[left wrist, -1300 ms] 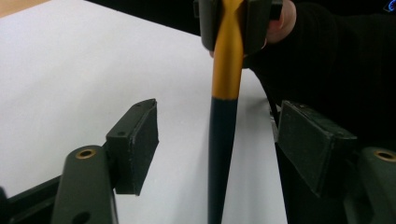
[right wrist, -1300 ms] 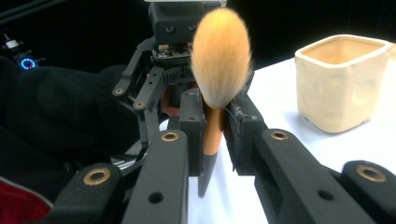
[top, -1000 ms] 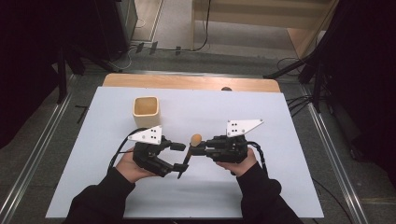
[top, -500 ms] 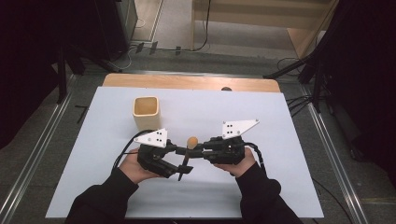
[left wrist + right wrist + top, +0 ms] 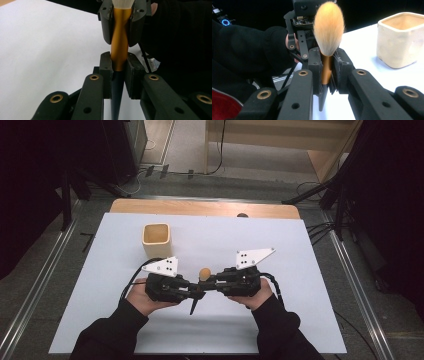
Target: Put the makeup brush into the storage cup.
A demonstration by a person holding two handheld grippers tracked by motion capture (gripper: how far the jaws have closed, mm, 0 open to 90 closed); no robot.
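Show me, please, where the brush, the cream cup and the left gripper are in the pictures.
brush (image 5: 328, 30): right gripper view, on its pale bristle head.
cream cup (image 5: 156, 240): high view, on its front wall.
left gripper (image 5: 119, 75): left gripper view, between its two fingertips, shut on the brush.

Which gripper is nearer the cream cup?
Left. The left gripper sits just in front of the cream cup; the right gripper is farther off to the side. Both have their jaws shut on the brush.
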